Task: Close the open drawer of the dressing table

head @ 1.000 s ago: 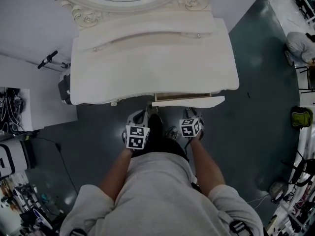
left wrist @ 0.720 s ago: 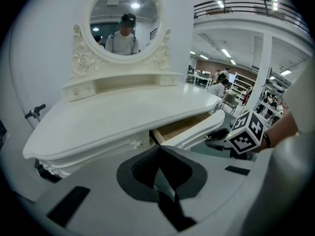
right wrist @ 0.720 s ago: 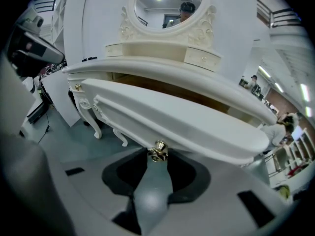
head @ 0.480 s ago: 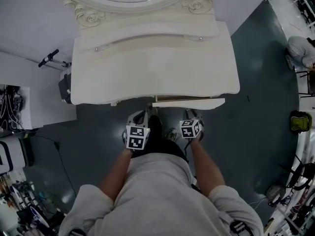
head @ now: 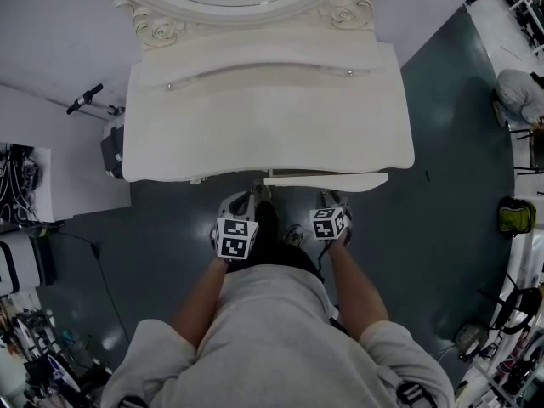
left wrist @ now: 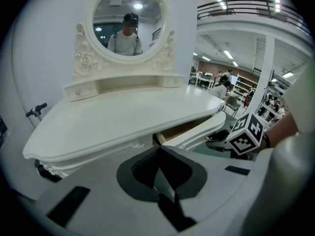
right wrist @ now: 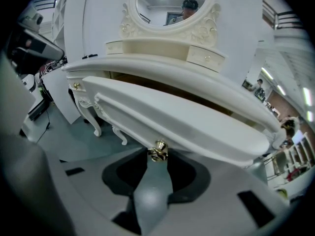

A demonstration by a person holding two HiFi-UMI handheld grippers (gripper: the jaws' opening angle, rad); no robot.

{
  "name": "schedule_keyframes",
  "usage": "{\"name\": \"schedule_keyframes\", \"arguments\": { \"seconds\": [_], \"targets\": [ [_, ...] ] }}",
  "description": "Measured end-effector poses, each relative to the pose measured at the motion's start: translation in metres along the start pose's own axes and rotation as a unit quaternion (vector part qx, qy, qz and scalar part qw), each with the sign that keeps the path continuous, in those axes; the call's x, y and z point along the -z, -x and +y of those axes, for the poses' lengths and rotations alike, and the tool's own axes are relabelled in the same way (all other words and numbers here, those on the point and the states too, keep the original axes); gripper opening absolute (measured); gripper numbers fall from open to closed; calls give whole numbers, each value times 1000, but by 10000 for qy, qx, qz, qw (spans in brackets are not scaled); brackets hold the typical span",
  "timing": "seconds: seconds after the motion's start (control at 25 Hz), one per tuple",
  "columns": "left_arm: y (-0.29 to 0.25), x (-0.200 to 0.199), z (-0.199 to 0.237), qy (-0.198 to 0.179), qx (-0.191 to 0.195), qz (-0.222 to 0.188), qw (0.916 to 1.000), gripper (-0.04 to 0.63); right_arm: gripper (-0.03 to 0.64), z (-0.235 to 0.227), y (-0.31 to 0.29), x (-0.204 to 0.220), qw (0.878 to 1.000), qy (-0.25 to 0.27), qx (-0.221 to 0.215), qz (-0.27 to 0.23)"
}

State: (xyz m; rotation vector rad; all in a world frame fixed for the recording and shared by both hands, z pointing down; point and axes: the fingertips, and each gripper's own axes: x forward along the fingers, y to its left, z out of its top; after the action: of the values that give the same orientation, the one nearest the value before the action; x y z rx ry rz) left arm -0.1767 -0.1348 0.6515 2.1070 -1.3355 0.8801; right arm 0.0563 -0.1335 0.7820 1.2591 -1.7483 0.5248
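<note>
1. The right claw point(right wrist: 157, 159) is closed, its two jaws pressed together into one wedge. The tip lies against the small brass knob point(right wrist: 158, 150) on the drawer point(right wrist: 187, 122) front. Nothing sits between the jaws, and I cannot tell whether they nip the knob or only push on it.
2. The left claw point(left wrist: 160, 156) is also closed and empty, and it touches nothing. The white table point(left wrist: 123, 117) edge lies just ahead of and above its tip. The drawer is off to this claw's right, and the right claw's marker cube point(left wrist: 247, 135) is further right.
3. In the head view both claws are held low in front of the table point(head: 263, 117). The left claw point(head: 242, 201) is near the drawer's left end. The right claw point(head: 330, 197) is straight in front of the drawer point(head: 327, 180).
4. The drawer is almost home. Only its white front pokes out past the table edge directly ahead of the right claw. The left gripper view shows a narrow wooden gap point(left wrist: 184, 129) above the front.
5. A second ago the drawer stood further out, and a strip of its wooden inside showed from above. That strip narrowed half a second ago and has now gone from the head view. The right claw has followed the drawer front towards the table, while the left claw has barely moved.
</note>
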Motion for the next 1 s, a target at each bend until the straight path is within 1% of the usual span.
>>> {"name": "schedule_keyframes", "arguments": {
  "seconds": [0.24,0.56,1.0],
  "targets": [
    [0,-5,9,87,-61,-34,9999,8,138,-1,-2,-4,10000,47,16,53],
    [-3,-1,16,189,-102,-14,9998,8,138,-3,-6,-8,9999,79,27,64],
    [-9,-8,21,201,-109,7,9997,8,138,-5,-12,-15,9999,84,16,70]
  ]
}}
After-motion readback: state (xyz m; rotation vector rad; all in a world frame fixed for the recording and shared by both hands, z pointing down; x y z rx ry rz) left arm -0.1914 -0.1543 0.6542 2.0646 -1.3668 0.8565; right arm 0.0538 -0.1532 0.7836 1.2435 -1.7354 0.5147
